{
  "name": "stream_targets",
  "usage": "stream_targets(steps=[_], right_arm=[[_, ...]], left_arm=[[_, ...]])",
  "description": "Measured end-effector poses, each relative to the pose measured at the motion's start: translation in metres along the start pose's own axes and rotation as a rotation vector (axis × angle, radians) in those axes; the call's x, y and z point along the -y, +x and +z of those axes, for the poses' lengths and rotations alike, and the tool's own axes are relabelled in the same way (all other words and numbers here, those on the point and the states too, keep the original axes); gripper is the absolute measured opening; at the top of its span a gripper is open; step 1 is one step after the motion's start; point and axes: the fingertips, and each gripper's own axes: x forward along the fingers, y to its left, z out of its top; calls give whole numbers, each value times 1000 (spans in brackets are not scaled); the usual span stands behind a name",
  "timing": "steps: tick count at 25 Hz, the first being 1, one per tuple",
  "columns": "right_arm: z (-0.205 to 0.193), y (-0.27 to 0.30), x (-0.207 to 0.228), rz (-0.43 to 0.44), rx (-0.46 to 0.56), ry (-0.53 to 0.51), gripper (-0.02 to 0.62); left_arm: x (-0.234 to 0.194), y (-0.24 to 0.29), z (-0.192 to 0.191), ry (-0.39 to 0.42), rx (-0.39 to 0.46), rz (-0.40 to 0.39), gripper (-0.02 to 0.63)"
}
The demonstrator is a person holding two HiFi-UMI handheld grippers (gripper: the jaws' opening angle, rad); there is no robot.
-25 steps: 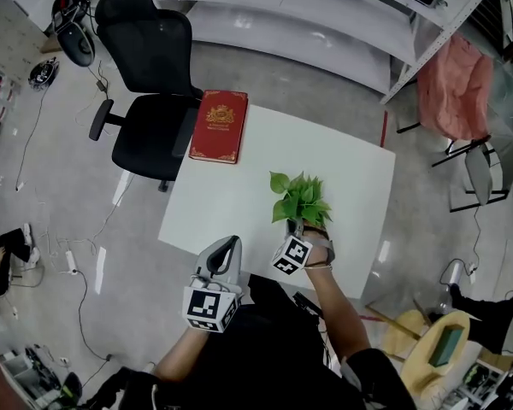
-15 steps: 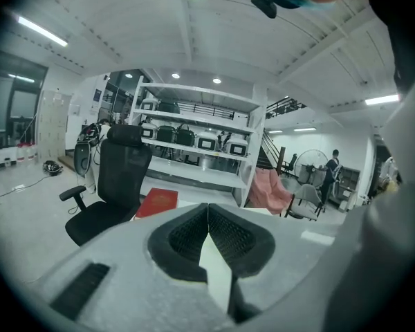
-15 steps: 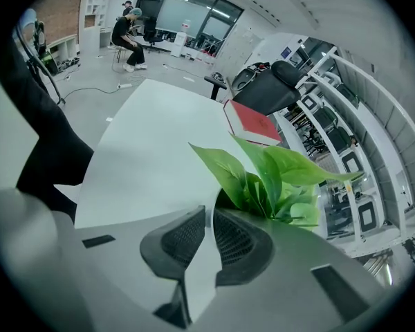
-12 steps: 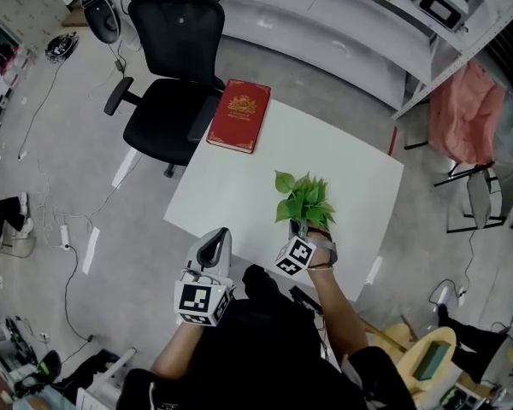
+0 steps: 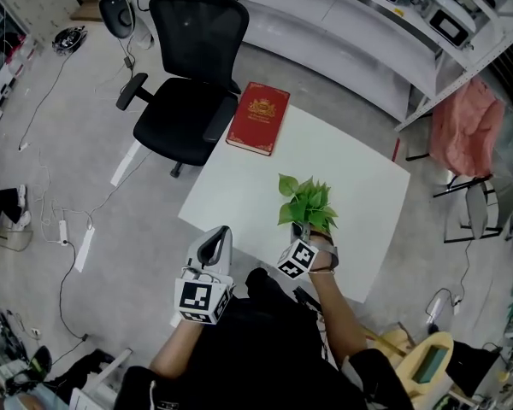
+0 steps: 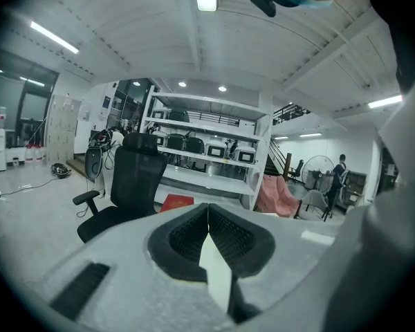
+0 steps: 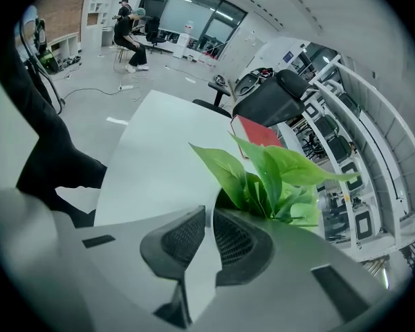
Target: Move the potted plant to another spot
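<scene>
On the floor at the far left, cables and a power strip (image 5: 84, 248) trail over the grey surface. To their right a black office chair (image 5: 188, 101) stands at the far left corner of the white counter (image 5: 239, 195). A red book (image 5: 258, 118) lies flat on that same corner, just beside the chair's seat.

The left tool (image 5: 220, 231) is held off the counter's near left edge, above the floor, with the person's hand behind its marker cube (image 5: 197, 301). In the left gripper view its jaws meet at the tip (image 6: 207, 209) with nothing between them, and it looks toward the chair (image 6: 128, 178) and the book (image 6: 175, 202).

The potted plant (image 5: 306, 202) stands upright on the counter, right of centre and toward the near edge, well apart from the book. Its green leaves hide most of the pot from above.

The right tool (image 5: 301, 227) reaches in from the near side at the base of the plant. In the right gripper view its jaws (image 7: 209, 216) are drawn almost together, with only a thin slit between them, pinched on the pot's edge where the leaves (image 7: 270, 178) rise just beyond.

Farther right, off the counter, a pink cloth (image 5: 463, 126) hangs over a chair, and white shelving (image 5: 350, 15) runs along the far side.
</scene>
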Motion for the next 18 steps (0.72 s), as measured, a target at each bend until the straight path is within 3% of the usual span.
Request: stream_targets(steps=[18], right_arm=[[133, 1, -44, 31, 62, -65, 41]], left_arm=[[-107, -50, 6, -8, 15, 68, 17]])
